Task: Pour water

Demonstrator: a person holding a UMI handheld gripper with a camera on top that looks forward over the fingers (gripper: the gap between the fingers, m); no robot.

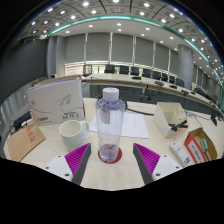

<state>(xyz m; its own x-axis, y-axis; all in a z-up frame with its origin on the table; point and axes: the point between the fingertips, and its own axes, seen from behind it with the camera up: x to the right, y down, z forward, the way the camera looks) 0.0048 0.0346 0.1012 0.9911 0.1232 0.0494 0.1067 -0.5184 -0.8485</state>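
Two magenta pads [77, 157] flank a clear plastic bottle [109, 125], which stands upright on the tabletop [130, 160] between the fingers of the tongs [112, 160]. The fingers are spread apart, with a gap showing at either side of the bottle, so nothing is clamped. The bottle has a pale lid and a reddish base. Just left of it sits a white cup [72, 133], and behind the cup a white box [56, 100] stands upright. A sheet of paper [128, 124] lies behind the bottle. Far right rest a small white carton [169, 116] and a brown cardboard box [202, 145].
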